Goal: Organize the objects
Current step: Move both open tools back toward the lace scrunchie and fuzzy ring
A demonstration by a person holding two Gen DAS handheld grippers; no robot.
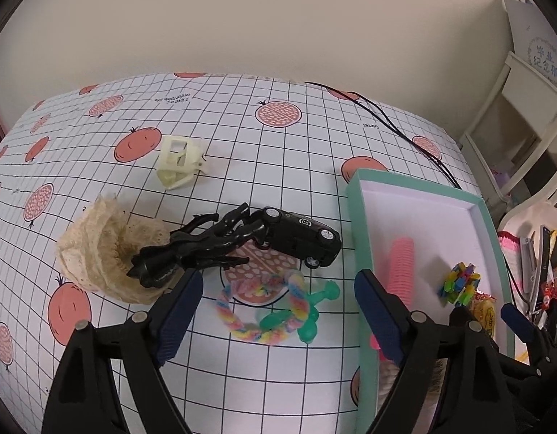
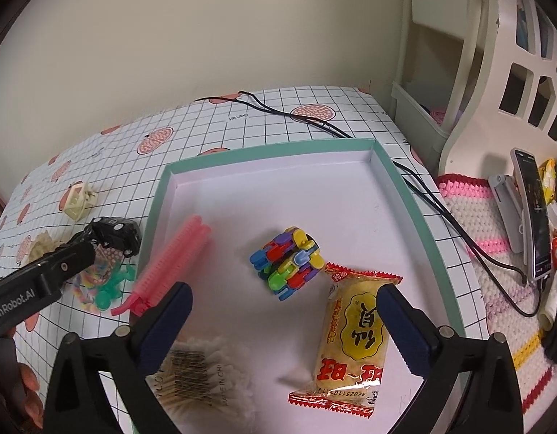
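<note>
Your right gripper [image 2: 283, 320] stands wide open above the tray [image 2: 401, 195], with nothing between its pads. The yellow snack packet [image 2: 352, 340] lies near the tray's right edge, just beside the colourful block cube [image 2: 286, 262]. The pink comb [image 2: 170, 256] lies along the left edge, the cotton swab box [image 2: 202, 372] near the front.

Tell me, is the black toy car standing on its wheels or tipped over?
Tipped. The black toy car lies on its side on the tablecloth: its wheels face sideways toward the camera, not downward.
</note>
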